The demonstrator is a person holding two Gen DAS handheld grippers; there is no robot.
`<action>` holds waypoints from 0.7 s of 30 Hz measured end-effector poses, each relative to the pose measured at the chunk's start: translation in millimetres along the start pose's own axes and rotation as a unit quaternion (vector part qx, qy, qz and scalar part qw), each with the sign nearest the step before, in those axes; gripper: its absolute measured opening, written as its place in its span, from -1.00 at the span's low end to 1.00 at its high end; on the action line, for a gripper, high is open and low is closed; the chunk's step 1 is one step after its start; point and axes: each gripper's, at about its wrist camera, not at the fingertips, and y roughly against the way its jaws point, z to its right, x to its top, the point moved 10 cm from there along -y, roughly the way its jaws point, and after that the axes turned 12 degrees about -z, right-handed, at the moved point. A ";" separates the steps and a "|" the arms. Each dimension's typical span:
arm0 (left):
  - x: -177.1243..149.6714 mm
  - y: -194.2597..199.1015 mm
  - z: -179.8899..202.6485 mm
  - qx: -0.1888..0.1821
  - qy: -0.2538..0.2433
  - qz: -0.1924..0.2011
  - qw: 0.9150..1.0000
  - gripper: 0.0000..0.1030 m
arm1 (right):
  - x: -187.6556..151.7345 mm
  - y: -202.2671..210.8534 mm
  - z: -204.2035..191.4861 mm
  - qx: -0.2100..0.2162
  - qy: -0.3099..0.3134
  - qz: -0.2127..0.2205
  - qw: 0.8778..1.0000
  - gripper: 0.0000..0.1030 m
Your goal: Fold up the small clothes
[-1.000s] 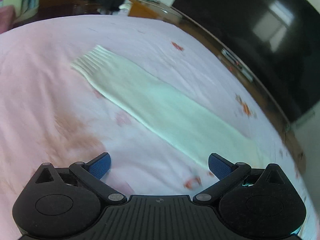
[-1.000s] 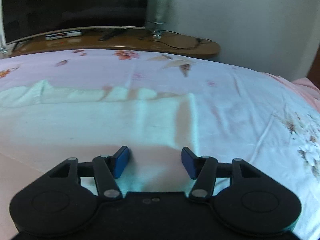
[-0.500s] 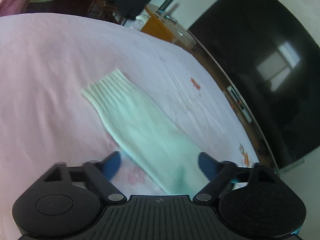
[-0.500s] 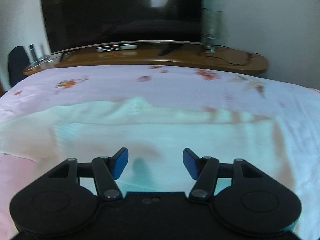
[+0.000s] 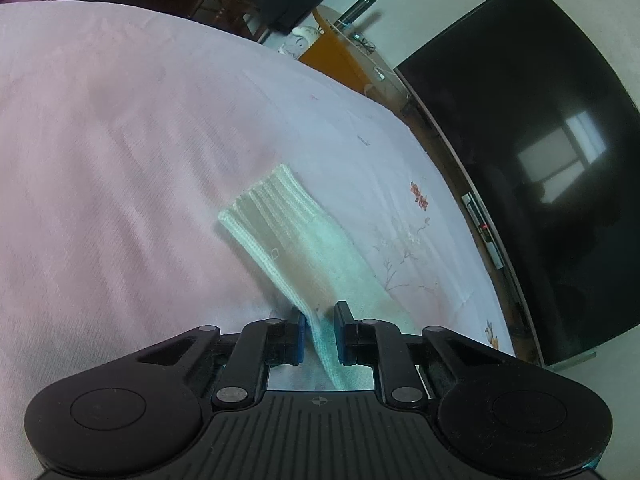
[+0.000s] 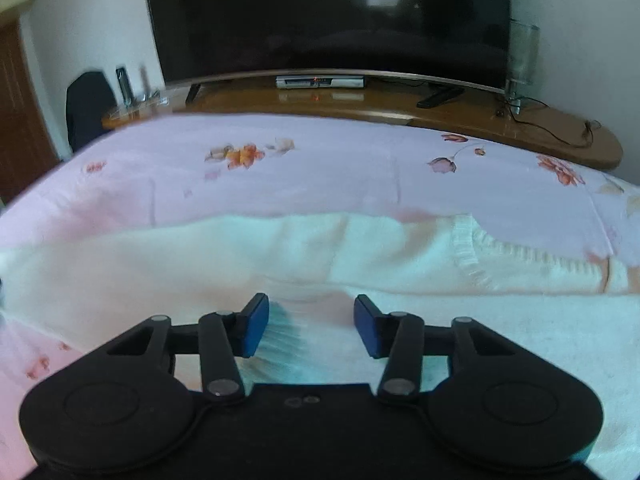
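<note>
A pale cream knit sweater lies flat on the bed. In the left wrist view its sleeve (image 5: 292, 240) runs away from me and ends in a ribbed cuff (image 5: 266, 204). My left gripper (image 5: 320, 334) is closing, and the sleeve's edge is bunched between its blue pads. The right wrist view shows the sweater body (image 6: 200, 264) spread wide, with a ribbed neckline (image 6: 472, 256) at the right. Low over that body, my right gripper (image 6: 308, 328) is closing slowly. Fabric lies under the gap between its pads, and the pads stand apart from it.
The bed sheet (image 5: 120, 160) is pink-white with scattered flowers. Beyond the bed's far edge a wooden bench (image 6: 360, 104) carries a big dark television (image 6: 328, 16), a set-top box, a remote and cables. A dark chair and wooden furniture stand at the far left.
The left gripper moved along the sleeve toward the cuff, and its jaws went from wide apart to nearly together on the sleeve. The right gripper slid left over the sweater body, and its jaws narrowed slightly.
</note>
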 end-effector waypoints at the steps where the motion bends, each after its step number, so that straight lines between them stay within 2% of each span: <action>1: 0.4 0.6 -0.3 -0.001 0.001 0.003 1.000 -0.81 | -2.0 -3.0 0.0 -0.003 0.005 -0.003 1.000 -0.06; 2: 0.5 1.5 -1.2 0.000 0.003 0.006 1.000 -0.91 | -1.8 -2.3 -0.3 -0.002 0.005 0.000 1.000 -0.06; 3: 0.2 1.7 -2.1 0.000 0.004 0.006 1.000 -0.93 | -1.6 -0.9 0.0 -0.002 0.004 -0.001 1.000 -0.05; 9: 2.1 5.3 9.6 0.004 -0.018 0.021 1.000 -0.93 | -3.3 7.4 7.8 -0.025 0.006 0.009 1.000 -0.04; 10: 2.8 8.3 17.0 0.002 -0.030 0.027 0.999 -0.93 | -9.1 1.1 7.4 -0.032 0.018 -0.008 0.999 -0.03; 12: 0.7 18.4 45.6 -0.008 -0.085 0.044 0.995 -0.93 | -8.8 0.5 4.5 -0.040 0.037 -0.006 0.999 -0.02; 14: -7.9 27.8 83.3 -0.025 -0.147 0.054 0.987 -0.93 | -5.5 3.7 7.3 -0.031 0.021 -0.005 0.999 -0.03; 16: -27.3 33.1 129.5 -0.052 -0.208 0.052 0.975 -0.93 | -4.6 10.0 15.3 -0.029 -0.001 0.008 1.000 -0.02; 18: -57.0 30.4 173.5 -0.081 -0.257 0.033 0.962 -0.93 | -12.2 5.3 16.5 -0.020 0.008 -0.016 1.000 -0.02; 21: -119.3 16.8 229.4 -0.121 -0.317 -0.016 0.940 -0.93 | -13.5 24.0 33.9 -0.020 -0.011 0.001 1.000 -0.02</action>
